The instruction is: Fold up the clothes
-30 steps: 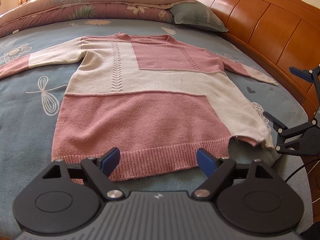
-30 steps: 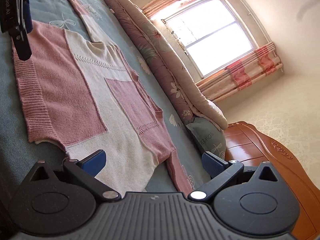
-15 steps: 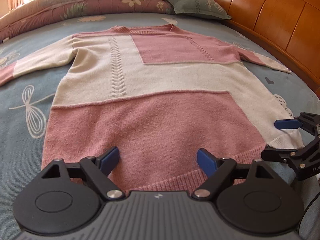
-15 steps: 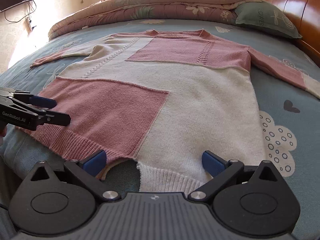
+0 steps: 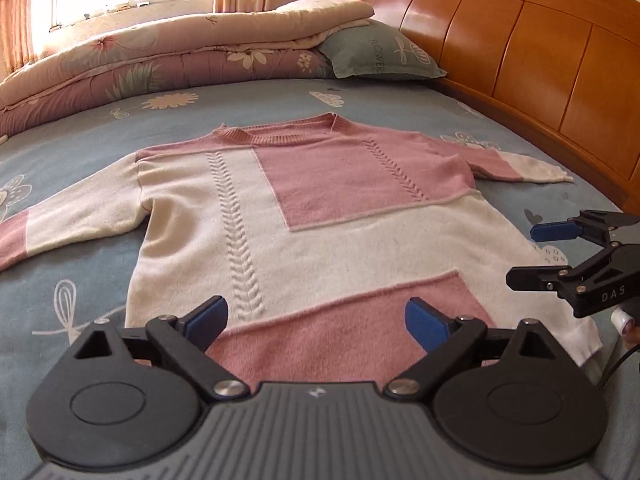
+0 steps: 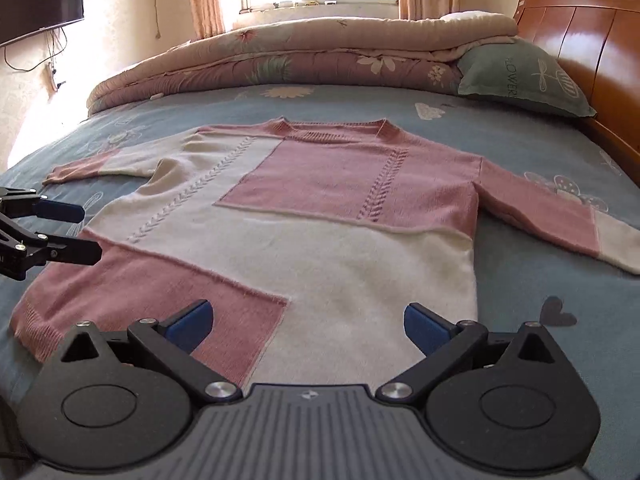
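Observation:
A pink and cream patchwork sweater (image 5: 320, 216) (image 6: 320, 232) lies flat, front up, on the blue bed, sleeves spread to both sides and collar at the far end. My left gripper (image 5: 316, 322) hovers open over the pink panel near the hem, nothing between its blue pads. My right gripper (image 6: 306, 326) is open as well, above the hem where pink meets cream. Each gripper shows in the other's view: the right gripper (image 5: 532, 254) at the sweater's right side, the left gripper (image 6: 86, 232) at its left side.
A blue sheet (image 6: 520, 152) with flower prints covers the bed. A rolled floral quilt (image 5: 160, 68) and a grey-green pillow (image 5: 380, 52) lie at the far end. The wooden headboard (image 5: 540, 64) runs along the right. A wall-mounted TV (image 6: 40, 4) hangs at left.
Both grippers have moved forward over the sweater's hem and lifted their view toward the collar. The right gripper swung round from a tilted side view to face the sweater squarely. The sweater lies unchanged.

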Tool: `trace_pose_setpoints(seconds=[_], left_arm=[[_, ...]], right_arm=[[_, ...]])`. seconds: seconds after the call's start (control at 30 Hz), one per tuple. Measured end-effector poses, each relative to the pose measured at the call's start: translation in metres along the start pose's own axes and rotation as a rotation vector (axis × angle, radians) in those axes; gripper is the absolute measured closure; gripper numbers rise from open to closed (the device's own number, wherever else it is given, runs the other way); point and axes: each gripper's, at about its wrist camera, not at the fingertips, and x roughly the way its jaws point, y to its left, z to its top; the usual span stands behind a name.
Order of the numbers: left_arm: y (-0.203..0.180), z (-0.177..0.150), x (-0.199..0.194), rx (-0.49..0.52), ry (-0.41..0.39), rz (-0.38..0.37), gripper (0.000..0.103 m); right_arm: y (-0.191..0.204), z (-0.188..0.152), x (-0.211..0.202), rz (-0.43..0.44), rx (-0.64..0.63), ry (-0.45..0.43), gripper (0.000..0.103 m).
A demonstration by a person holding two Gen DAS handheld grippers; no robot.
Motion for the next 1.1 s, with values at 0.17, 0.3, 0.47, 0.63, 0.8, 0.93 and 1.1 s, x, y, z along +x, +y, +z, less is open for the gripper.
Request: trace_pose_setpoints(seconds=[0.17,0.3,0.47,0.63,0.8,0.93,1.1], left_arm=[[0.028,0.008,0.054,-0.099,0.083,0.014,0.008],[0.039,-0.025,0.045,-0.117,0.092,0.008,0.008],[0.044,-0.035,0.015,-0.109,0.155,-0.039,0.007],[0.062,0.033,0.038,-0.094,0.064,-0.073,0.007],[0.084,0.091,0.112,-0.17,0.025,-0.096,0.007],[0.113,0.073,0.153,-0.269,0.13,-0.051,0.009],[0.115,0.054,0.125,-0.178,0.127,-0.069,0.007]], right_arm=[[-0.051,0.043,0.077,-0.017,0.099,-0.007,0.0],[-0.069,0.014,0.093,-0.037,0.158,0.058,0.0],[-0.05,-0.007,0.061,-0.019,0.072,0.111,0.0],[-0.068,0.038,0.076,0.024,0.13,0.029,0.0],[-0.103,0.09,0.146,0.021,0.272,-0.016,0.0],[-0.119,0.07,0.154,0.047,0.252,-0.005,0.0],[-0.115,0.055,0.128,0.041,0.14,0.058,0.0]])
